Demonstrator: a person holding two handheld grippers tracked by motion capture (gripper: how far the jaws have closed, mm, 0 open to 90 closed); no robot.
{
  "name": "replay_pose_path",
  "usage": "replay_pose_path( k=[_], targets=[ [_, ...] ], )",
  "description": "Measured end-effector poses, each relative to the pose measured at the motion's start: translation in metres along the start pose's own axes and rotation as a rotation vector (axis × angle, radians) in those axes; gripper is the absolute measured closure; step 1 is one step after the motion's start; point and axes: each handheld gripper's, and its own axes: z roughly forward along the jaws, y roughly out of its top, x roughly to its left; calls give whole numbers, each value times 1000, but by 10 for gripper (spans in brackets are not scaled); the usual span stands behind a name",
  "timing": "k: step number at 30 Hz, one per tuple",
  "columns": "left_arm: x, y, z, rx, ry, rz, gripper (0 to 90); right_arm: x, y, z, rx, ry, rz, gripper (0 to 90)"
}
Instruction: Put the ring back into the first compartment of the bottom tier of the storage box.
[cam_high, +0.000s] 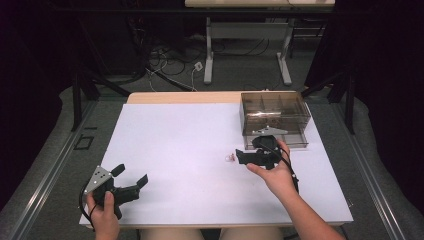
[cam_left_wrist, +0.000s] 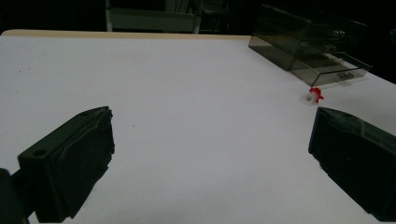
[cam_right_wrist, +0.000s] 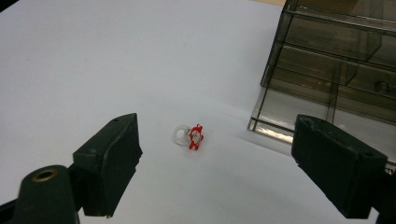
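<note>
Right claw (cam_high: 240, 156): jaws spread wide, holding nothing; it hovers low just beside the ring, on the side toward the drawer box.
Ring (cam_right_wrist: 188, 136): a small clear ring with a red ornament, lying flat on the tabletop; in the right gripper view it sits ahead of the gap between the two jaws, touching neither.
Right hand (cam_high: 274, 172): grips the gripper body from below, near the ring.
Drawer box (cam_high: 274, 119): smoky translucent plastic with several compartments, standing just beyond the ring at the far right.
Left claw (cam_high: 131, 180): jaws spread wide, empty; well apart from the ring, toward the near left corner.
Left hand (cam_high: 104, 212): wraps the left gripper's handle.
Tabletop (cam_high: 180, 145): plain white surface carrying the ring and drawer box.
</note>
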Motion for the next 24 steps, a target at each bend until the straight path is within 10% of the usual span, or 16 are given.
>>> replay_pose_path(
  k=[24],
  targets=[
    [1,0,0,8,-2,-6,3,17,5,32,56,-3,-26,207]
  ],
)
